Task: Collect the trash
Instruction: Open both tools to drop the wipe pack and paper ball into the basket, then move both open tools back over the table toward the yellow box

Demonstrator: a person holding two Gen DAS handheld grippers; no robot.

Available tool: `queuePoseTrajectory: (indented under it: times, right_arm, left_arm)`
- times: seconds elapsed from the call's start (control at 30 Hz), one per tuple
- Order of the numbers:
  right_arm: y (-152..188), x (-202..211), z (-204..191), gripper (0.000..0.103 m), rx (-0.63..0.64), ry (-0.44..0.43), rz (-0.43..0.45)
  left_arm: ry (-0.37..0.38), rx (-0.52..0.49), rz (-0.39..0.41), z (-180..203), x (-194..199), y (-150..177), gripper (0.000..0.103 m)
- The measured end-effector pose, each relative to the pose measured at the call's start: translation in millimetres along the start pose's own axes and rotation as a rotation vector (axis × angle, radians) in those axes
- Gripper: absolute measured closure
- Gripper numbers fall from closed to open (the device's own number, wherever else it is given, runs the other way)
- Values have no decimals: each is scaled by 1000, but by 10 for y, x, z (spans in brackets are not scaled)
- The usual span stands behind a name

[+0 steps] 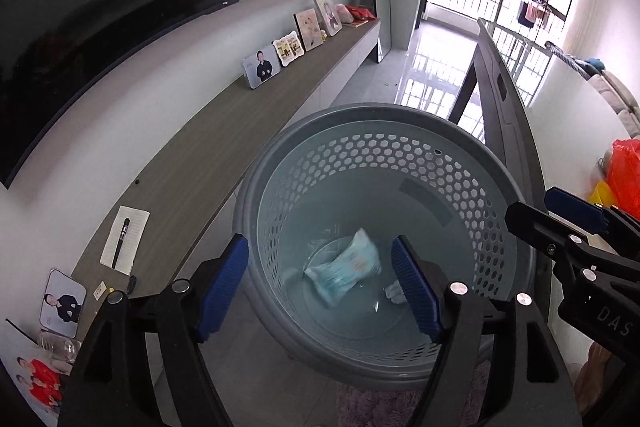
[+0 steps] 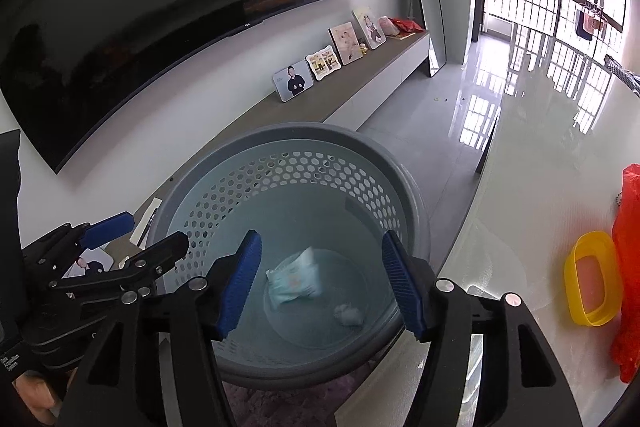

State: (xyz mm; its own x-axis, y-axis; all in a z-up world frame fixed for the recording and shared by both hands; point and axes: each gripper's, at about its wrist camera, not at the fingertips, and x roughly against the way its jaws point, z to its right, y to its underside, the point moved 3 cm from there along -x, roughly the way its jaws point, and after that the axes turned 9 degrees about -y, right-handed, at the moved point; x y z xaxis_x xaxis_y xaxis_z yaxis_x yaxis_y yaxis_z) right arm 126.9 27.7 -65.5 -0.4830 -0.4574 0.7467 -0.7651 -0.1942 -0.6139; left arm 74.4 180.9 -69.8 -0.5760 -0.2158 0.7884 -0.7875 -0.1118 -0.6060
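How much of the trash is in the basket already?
Done: a pale blue packet and a crumpled white scrap lie at the bottom of the grey basket. In hand: nothing; the left gripper and right gripper hang open above the basket. Left: perhaps the yellow ring and red bag on the white table, if they are trash.

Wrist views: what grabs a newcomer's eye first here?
The grey perforated basket fills the centre of both views, with a pale blue packet and a small white crumpled scrap lying on its bottom. Both the left gripper and right gripper hang above it, blue-padded fingers apart and nothing between them. To the right, a yellow ring and red bag sit on the glossy table.
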Motion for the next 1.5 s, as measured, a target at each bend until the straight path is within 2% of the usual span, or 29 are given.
queuePoseTrajectory:
  times: [0.6, 1.1, 1.5]
  right_arm:
    - [83, 120, 6, 40, -3, 8, 16]
    - [239, 511, 157, 38, -65, 54, 70]
    - [582, 1097, 451, 36, -145, 129, 129]
  left_arm:
    - [-43, 4, 37, 24, 143, -26, 8]
    - [-18, -37, 86, 190, 403, -17, 7]
    - [70, -96, 117, 693, 670, 53, 6]
